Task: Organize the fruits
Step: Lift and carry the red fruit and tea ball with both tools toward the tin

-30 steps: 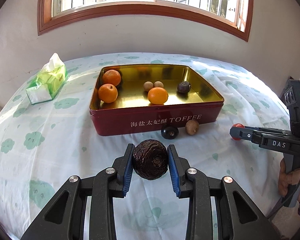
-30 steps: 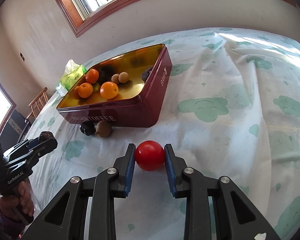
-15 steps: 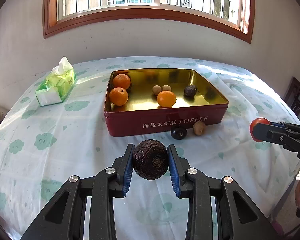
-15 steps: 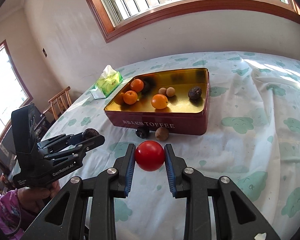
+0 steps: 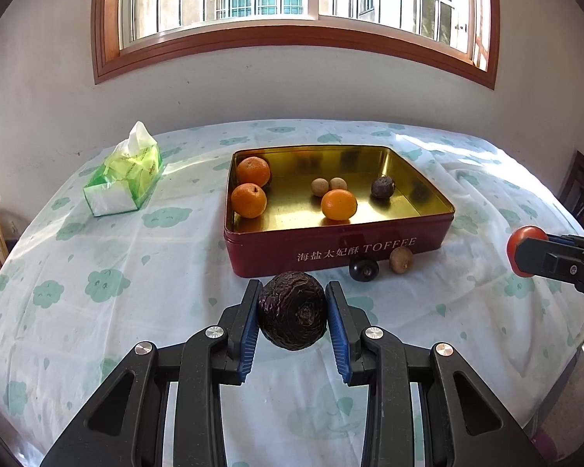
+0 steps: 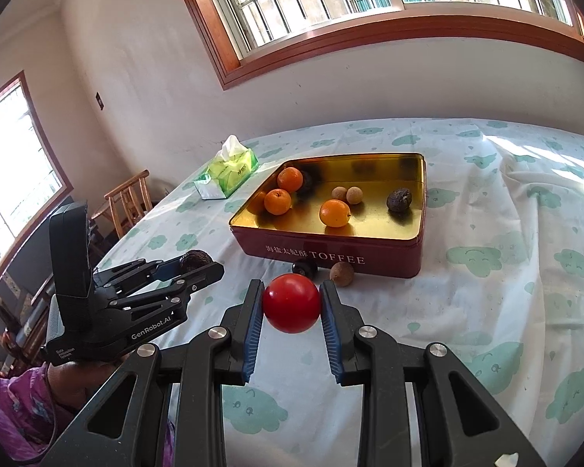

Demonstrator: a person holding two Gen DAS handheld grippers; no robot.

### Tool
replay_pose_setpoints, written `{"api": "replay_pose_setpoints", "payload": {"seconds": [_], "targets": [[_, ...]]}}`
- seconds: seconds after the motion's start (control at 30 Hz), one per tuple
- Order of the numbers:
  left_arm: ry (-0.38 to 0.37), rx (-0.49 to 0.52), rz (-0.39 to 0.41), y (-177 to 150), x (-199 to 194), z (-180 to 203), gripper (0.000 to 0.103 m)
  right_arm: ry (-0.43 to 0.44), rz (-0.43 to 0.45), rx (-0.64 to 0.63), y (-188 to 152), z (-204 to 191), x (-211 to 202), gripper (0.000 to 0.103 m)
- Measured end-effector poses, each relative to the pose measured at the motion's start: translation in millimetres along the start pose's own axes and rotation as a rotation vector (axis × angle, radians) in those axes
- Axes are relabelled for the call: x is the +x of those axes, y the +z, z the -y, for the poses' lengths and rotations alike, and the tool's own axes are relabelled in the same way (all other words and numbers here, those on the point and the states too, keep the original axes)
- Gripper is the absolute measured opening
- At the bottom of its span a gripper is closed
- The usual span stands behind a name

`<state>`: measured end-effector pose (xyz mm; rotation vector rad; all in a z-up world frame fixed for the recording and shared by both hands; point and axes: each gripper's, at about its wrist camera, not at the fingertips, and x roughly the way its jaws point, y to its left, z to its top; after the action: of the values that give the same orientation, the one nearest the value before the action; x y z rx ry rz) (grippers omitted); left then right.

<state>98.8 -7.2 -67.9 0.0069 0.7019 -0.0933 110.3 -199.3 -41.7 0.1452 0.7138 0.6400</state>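
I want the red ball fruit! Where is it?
The red fruit is clamped in the right gripper, above the tablecloth, just in front of the toffee tin.

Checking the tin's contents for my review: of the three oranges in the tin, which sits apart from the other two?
The orange nearest the tin's front wall, by the two small tan fruits. The other two oranges cluster in the left corner.
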Motion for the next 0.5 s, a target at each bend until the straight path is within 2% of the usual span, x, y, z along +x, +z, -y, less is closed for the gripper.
{"api": "replay_pose_setpoints", "payload": {"seconds": [0.5], "targets": [[0.032, 0.006, 0.021, 13.3, -4.2, -7.5, 0.034, 0.003, 0.013, -0.012, 9.8, -2.9, -2.8, 0.027]]}}
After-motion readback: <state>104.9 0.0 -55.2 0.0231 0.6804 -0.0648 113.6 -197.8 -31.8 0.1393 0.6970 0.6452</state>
